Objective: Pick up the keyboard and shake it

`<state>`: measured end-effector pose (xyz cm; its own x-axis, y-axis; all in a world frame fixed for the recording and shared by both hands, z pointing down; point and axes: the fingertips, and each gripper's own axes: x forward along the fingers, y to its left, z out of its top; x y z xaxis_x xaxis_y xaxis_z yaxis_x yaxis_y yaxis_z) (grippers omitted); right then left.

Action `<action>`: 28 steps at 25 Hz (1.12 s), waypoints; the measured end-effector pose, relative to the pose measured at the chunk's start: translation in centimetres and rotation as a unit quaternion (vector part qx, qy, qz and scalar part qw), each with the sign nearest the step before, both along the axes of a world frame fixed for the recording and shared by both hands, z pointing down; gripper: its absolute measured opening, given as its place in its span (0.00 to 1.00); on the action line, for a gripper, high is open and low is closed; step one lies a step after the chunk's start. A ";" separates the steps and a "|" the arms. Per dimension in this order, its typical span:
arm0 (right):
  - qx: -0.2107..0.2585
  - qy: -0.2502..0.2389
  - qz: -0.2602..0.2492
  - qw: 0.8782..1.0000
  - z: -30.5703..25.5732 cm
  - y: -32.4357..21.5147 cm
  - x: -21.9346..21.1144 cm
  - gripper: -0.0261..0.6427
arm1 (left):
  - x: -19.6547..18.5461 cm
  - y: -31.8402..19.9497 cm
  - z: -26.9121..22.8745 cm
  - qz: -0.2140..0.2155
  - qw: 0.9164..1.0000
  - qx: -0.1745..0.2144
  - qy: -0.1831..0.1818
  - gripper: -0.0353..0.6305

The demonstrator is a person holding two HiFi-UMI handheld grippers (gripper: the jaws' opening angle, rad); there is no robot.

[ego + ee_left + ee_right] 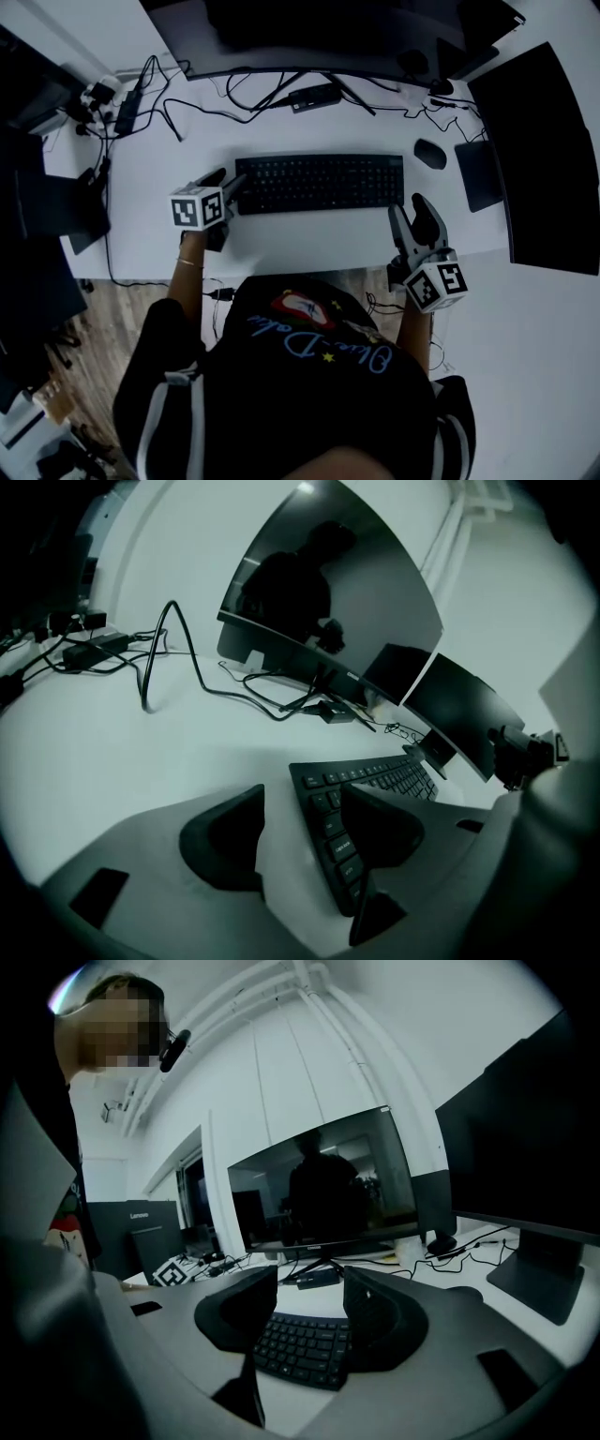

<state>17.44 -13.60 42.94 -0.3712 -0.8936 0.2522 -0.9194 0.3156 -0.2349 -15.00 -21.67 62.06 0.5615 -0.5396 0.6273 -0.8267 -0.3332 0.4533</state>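
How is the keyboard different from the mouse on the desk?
The keyboard is a long, flat rectangle; the mouse is a small rounded oval. The keyboard is covered in rows of keys; the mouse shows none. The keyboard lies in the middle of the desk, while the mouse sits apart from it, just off its right end. Both are black and rest flat on the white desk.

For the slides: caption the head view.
Open left gripper and open right gripper flank the flat black keyboard on white desk.
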 end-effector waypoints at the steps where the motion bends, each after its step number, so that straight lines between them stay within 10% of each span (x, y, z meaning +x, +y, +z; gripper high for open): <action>1: -0.002 0.000 -0.005 1.000 0.1 -0.3 0.2 0.32 | -0.1 0.0 0.4 -0.006 1.000 -0.009 -0.004 0.41; 17: -0.073 -0.003 -0.018 0.997 5.2 -2.5 5.7 0.35 | 2.6 -1.2 1.0 -0.014 0.998 -0.056 0.023 0.42; 28: -0.216 -0.017 -0.029 0.976 15.5 -2.8 8.4 0.36 | 2.5 -1.2 0.9 -0.036 0.998 -0.056 0.011 0.39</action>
<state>25.87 -16.42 58.42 -0.4324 -0.6843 0.5871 -0.8925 0.2322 -0.3867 -12.46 -22.84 62.99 0.5375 -0.5070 0.6738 -0.8365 -0.2193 0.5022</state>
